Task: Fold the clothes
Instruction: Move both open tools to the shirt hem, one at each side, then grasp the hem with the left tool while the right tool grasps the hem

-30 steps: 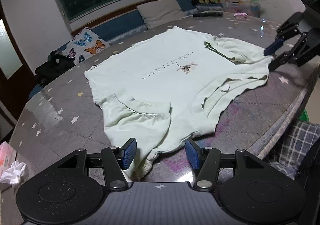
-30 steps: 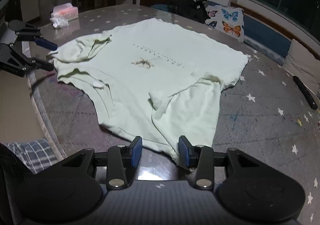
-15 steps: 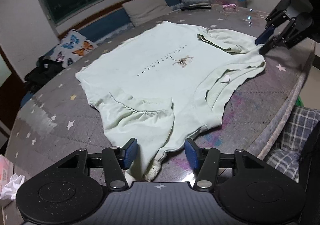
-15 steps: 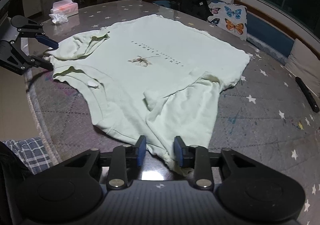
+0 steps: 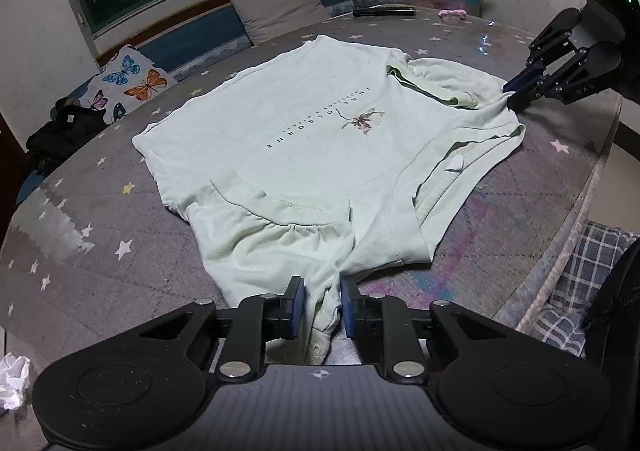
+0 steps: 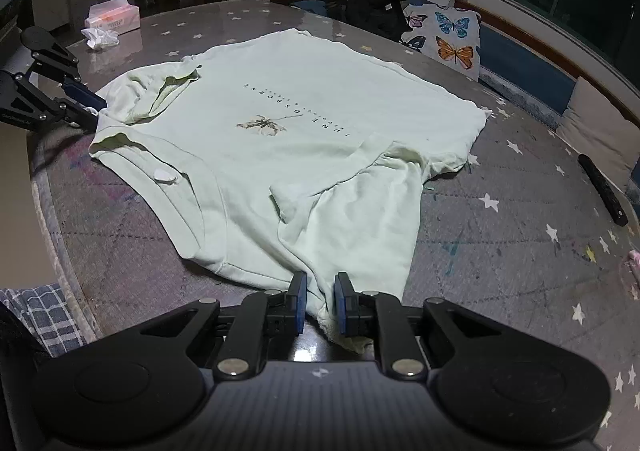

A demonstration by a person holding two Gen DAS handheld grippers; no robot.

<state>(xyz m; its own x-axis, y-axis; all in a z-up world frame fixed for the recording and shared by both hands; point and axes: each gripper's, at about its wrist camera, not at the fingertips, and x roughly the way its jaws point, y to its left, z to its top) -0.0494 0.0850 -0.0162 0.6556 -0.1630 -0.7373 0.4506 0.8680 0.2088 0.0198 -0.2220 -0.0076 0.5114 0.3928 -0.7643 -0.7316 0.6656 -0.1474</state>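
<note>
A pale green T-shirt (image 5: pixel 320 123) with a small print lies flat on the grey star-patterned table (image 5: pixel 100 211), both sleeves folded inward. In the left wrist view, my left gripper (image 5: pixel 322 307) has the bunched end of the near sleeve between its blue pads, and its jaws are closing on it. In the right wrist view, my right gripper (image 6: pixel 320 307) is closing on the other sleeve's end of the T-shirt (image 6: pixel 300 103), cloth filling the gap. Each gripper shows in the other's view at the shirt's far edge: the right gripper (image 5: pixel 510 97) and the left gripper (image 6: pixel 90 107).
A tissue box (image 6: pixel 114 17) and crumpled tissue (image 5: pixel 14 379) sit near one table rim. A black bar (image 6: pixel 604 189) lies by the other. The table edge (image 5: pixel 592 187) drops off beside plaid cloth (image 5: pixel 580 291). A butterfly cushion (image 5: pixel 128 79) and a black bag (image 6: pixel 372 11) lie beyond.
Both pairs of jaws have narrowed from wide apart to close around the sleeve ends. The left gripper slid further over its sleeve; the shirt lies as before.
</note>
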